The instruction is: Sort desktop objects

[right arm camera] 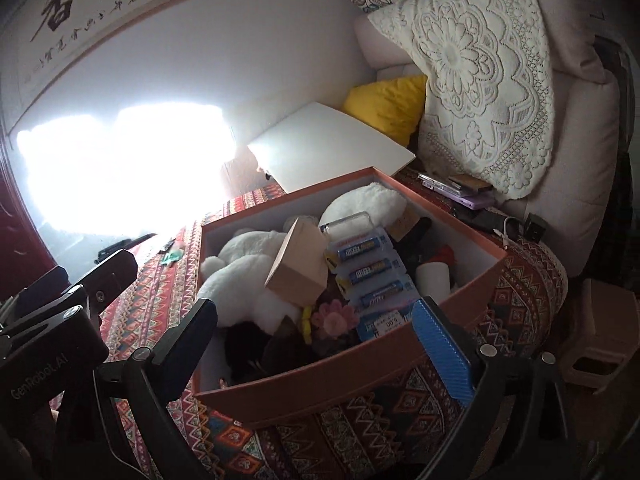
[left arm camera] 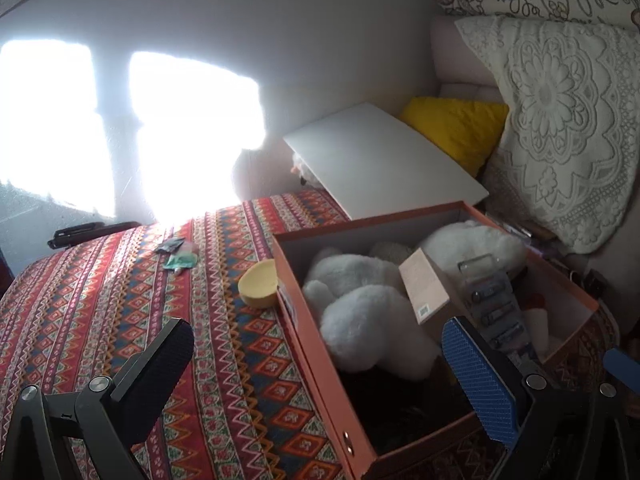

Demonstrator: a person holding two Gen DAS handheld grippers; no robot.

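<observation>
- both grippers stand wide with nothing between the jaws: the left gripper point(left arm camera: 320, 376) hangs over the near corner of the orange box point(left arm camera: 320, 364), the right gripper point(right arm camera: 320, 344) over its near wall.
- step in hand, as a judgement: between picks, with the box already loaded and loose things left on the patterned cloth point(left arm camera: 120, 300).
- inside the box: two white plush toys point(right arm camera: 248, 264), one small tan carton point(right arm camera: 298, 268), one battery pack point(right arm camera: 372, 272) showing three blue cells, one pink felt flower point(right arm camera: 336, 318), and one white bottle with a red top point(right arm camera: 434, 276).
- still out on the cloth: one yellow sponge point(left arm camera: 259, 283) touching the box's left wall, and farther off one green wrapper point(left arm camera: 181, 261) beside one dark scrap point(left arm camera: 170, 245).
- the next move likely calls for the left gripper to swing left to the sponge, the nearest loose thing, and close across its soft sides.
- the white lid point(left arm camera: 380, 160) leans behind the box, one only.
</observation>
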